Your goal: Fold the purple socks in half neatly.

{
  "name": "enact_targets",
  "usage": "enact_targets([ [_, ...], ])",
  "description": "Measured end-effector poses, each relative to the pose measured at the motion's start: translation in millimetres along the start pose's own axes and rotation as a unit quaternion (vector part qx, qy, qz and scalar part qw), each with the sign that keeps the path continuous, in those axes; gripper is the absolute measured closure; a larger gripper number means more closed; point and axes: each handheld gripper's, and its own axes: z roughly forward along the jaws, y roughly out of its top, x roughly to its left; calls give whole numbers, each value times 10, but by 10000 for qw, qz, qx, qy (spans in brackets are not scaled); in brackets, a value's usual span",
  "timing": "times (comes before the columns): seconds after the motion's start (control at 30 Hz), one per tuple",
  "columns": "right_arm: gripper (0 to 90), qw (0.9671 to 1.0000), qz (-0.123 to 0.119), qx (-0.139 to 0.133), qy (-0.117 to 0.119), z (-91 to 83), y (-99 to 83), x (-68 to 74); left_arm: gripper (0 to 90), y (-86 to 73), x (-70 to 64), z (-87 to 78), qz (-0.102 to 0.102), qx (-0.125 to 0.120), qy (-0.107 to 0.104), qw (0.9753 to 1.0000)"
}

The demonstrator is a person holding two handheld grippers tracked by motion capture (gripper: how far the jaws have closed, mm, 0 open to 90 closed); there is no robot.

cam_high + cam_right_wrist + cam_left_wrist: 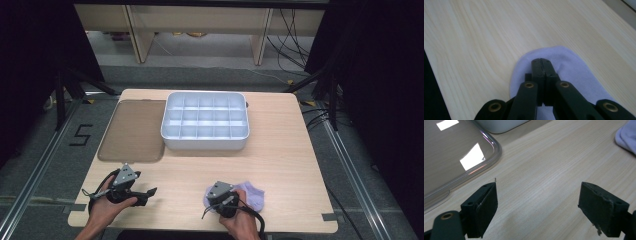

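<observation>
A lilac sock (250, 196) lies flat near the table's front edge, right of centre. My right gripper (212, 199) rests over its left end, held by a hand. In the right gripper view the gripper (545, 62) is shut, jaws pressed together just above the sock (574, 72), with no fabric seen between them. My left gripper (150, 192) is held near the front left corner and points right. Its jaws stand wide apart over bare wood in the left gripper view (537, 210), where a corner of the sock (627, 135) shows at the upper right.
A white compartment bin (205, 144) stands at the middle back of the wooden table (280, 170). A brownish see-through lid (132, 130) lies flat to its left; its rounded corner (491, 152) is close ahead of my left gripper. Dark floor surrounds the table.
</observation>
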Motion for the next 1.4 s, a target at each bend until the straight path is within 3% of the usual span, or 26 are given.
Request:
enact_targets([
  [0.1,900,10000,-70,-68,-9,75,92,87,150,-5,-20,12,-90,-48,-32,9999],
  [0.13,900,9999,-101,-49,58,95,124,119,150,0,-2,8,54,-34,12,10000],
  [0.2,900,9998,-132,-121,73,147,182,174,150,4,-11,-3,-23,19,-57,10000],
  [0.27,900,9997,-157,-152,124,192,238,222,150,4,0,3,85,-11,-82,9999],
  [0.43,900,9993,-190,-194,274,287,367,353,150,8,-10,-3,71,22,-87,9999],
  [0.57,900,9984,-443,-250,260,350,430,389,150,4,0,0,77,-2,-96,9999],
  [0.63,900,9989,-335,-215,265,363,453,417,150,5,0,1,76,-19,-90,9999],
  [0.73,900,9978,-461,-275,387,401,498,441,150,5,-4,-2,66,5,-89,9999],
  [0.77,900,9979,-357,-289,455,416,529,478,150,4,0,-1,75,-14,-97,9999],
  [0.83,900,9976,-445,-346,411,431,535,478,150,2,-2,4,75,-57,-83,9999],
  [0.9,900,9979,-309,-277,506,437,560,513,150,-3,-4,8,45,-50,-107,9999],
  [1.0,900,9971,-343,-373,569,442,552,476,150,1,-9,7,29,-43,-95,9999],
  [1.07,900,9968,-167,-430,650,394,556,459,150,-3,-20,14,-5,-64,-103,9999],
  [1.13,898,9967,-74,-545,593,311,573,409,150,-2,-22,15,13,-64,-125,9999],
  [1.2,896,9964,-39,-664,524,217,573,335,150,-4,-34,18,-99,-72,-141,9998],
  [1.23,896,9967,35,-672,456,163,557,291,150,2,-28,21,-24,-56,-170,9998],
  [1.27,896,9967,95,-695,411,58,504,179,156,-3,-51,31,-153,-80,-224,9996],
  [1.3,896,9967,95,-695,411,58,504,179,156,-6,-49,41,-108,-50,-302,9995],
  [1.33,896,9972,127,-645,357,11,466,121,166,-5,-83,61,-246,-66,-348,9991],
  [1.4,896,9977,226,-582,259,-58,379,36,201,11,-126,92,-187,-12,-467,9987],
])
